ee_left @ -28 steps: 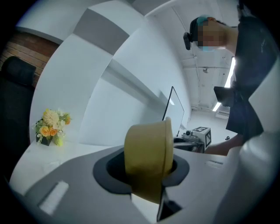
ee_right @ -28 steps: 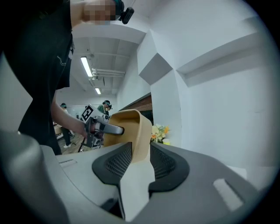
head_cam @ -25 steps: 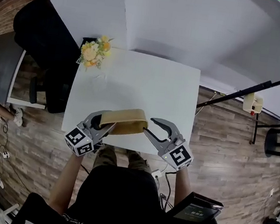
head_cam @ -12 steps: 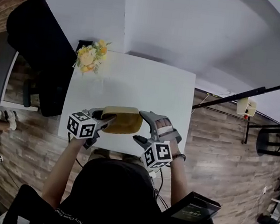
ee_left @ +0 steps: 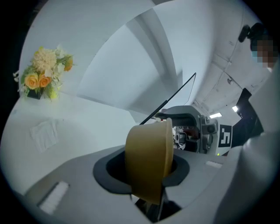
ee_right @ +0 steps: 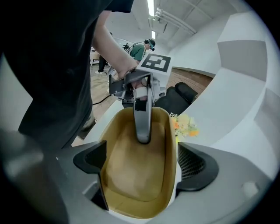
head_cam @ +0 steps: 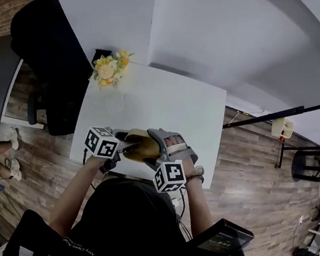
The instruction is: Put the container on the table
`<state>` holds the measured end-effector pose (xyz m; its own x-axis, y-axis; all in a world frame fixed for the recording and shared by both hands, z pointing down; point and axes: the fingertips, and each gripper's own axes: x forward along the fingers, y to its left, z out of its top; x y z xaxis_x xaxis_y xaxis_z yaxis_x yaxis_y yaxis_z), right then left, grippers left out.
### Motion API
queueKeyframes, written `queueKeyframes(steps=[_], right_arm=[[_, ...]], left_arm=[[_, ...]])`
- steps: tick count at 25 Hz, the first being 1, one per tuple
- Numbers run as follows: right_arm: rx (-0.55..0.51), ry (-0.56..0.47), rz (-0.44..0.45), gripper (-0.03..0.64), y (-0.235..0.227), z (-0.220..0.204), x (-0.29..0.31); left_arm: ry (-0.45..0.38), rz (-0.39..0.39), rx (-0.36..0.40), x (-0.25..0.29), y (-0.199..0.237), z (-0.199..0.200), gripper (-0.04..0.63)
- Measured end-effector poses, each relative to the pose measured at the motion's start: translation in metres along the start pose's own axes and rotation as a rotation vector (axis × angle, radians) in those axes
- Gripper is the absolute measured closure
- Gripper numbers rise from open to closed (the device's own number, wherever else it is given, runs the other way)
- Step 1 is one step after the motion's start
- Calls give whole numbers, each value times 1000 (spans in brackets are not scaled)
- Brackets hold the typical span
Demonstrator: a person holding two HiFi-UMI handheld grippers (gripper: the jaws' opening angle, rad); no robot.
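The left claw (head_cam: 127,146) is clamped on one end wall of the tan container (head_cam: 143,145). In the right gripper view one of its fingers (ee_right: 142,114) is seen hooked down inside that wall. In the left gripper view the container (ee_left: 148,162) is seen edge-on, pinched between the closed jaws.

The right claw (head_cam: 156,147) is set at the opposite side with its jaws spread wide, and the container (ee_right: 133,173) is straddled by them. A thin gap is seen at one pad, so no clamping is shown. Both forearms are bent in close before the person, and the two marker cubes are held near each other.

The container's open mouth is turned toward the right claw's camera. Only the bare tan inside and that one finger are seen within. The container is held over the near edge of the white table (head_cam: 169,102), though contact with it cannot be told. A bunch of yellow and orange flowers (head_cam: 109,69) is seen at the table's far left corner, well apart from the container.
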<state>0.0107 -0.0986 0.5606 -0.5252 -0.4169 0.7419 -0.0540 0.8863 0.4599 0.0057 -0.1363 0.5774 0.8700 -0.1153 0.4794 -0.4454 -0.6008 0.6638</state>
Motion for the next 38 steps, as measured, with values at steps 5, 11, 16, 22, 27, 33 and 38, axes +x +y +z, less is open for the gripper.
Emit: queueKeyframes(steps=[5,11,16,22,27,33,38], right_arm=[[51,-4,-1,83,-4,0,-5],[62,32,51,17,11,-12,2],[75,53,50,15,11,-17,11],[101,38,57,15,11,-13,16],[141,-13,88,71,11,-12,12],[129,-12,8,469,6,-25,-5],[234,-17,-10,418,2,-37,-8]], left_arm=[[-13,76,-57,-4,20,-2,476],[-4,59,-78,-6,22,-1,476],[18,30,-95,-5,20,-6,474],[18,-41,-174,-7,21,-8,469],[23,-98,-179,-6,20,-9,453],[69,-138,-151,8,5,-21,468],[19,-102,-129,16,8,-14,476]])
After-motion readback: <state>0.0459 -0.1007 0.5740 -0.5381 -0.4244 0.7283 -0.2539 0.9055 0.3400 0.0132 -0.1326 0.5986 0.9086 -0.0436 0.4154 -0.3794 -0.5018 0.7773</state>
